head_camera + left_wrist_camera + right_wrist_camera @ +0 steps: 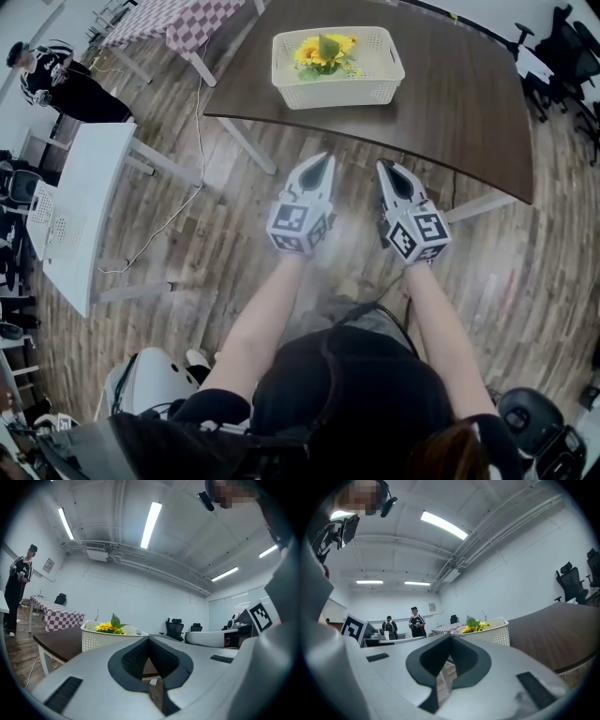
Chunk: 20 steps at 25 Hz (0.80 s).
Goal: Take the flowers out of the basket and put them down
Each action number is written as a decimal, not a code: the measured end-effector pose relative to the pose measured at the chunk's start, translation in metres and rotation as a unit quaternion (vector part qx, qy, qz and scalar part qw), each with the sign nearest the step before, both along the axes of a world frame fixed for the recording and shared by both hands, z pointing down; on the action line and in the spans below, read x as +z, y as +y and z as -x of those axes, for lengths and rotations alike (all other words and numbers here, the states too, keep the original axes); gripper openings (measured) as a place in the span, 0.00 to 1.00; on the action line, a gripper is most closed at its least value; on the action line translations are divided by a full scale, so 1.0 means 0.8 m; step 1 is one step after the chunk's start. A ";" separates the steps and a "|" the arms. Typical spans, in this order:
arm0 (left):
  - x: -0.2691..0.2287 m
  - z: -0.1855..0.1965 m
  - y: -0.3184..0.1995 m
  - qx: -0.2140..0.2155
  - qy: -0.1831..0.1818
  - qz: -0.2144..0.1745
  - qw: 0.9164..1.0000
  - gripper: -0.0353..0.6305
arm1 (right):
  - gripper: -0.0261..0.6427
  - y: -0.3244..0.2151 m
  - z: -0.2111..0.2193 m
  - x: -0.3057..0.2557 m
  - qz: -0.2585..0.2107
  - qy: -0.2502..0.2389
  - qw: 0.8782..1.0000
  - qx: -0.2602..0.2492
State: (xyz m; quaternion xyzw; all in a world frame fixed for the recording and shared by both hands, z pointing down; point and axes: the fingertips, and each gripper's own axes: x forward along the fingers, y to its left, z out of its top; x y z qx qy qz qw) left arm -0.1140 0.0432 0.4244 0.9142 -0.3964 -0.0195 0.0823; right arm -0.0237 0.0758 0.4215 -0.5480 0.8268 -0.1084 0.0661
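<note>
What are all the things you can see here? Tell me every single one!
basket: one, white, on the dark table.
flowers: one bunch, yellow with a green leaf, inside the basket.
dark table: one, brown, ahead of the grippers.
white table: one, white, at the left.
checked cloth: one, red and white, on a far table.
office chairs: a few, black, far right.
bystanders: two, dark clothes, across the room.
floor: wood planks, brownish.
left gripper: one, grey-white, shut, empty, short of the table.
right gripper: one, grey-white, shut, empty, beside the left.
</note>
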 end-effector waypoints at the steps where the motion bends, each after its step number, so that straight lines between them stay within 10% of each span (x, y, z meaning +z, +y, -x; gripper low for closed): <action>1: 0.000 -0.004 -0.005 -0.001 0.000 -0.001 1.000 0.05 | 0.04 -0.005 -0.002 0.000 -0.001 0.001 1.000 -0.003; 20: -0.006 -0.027 -0.083 -0.020 -0.001 -0.008 1.000 0.05 | 0.04 -0.090 -0.013 0.009 0.000 0.006 0.999 -0.041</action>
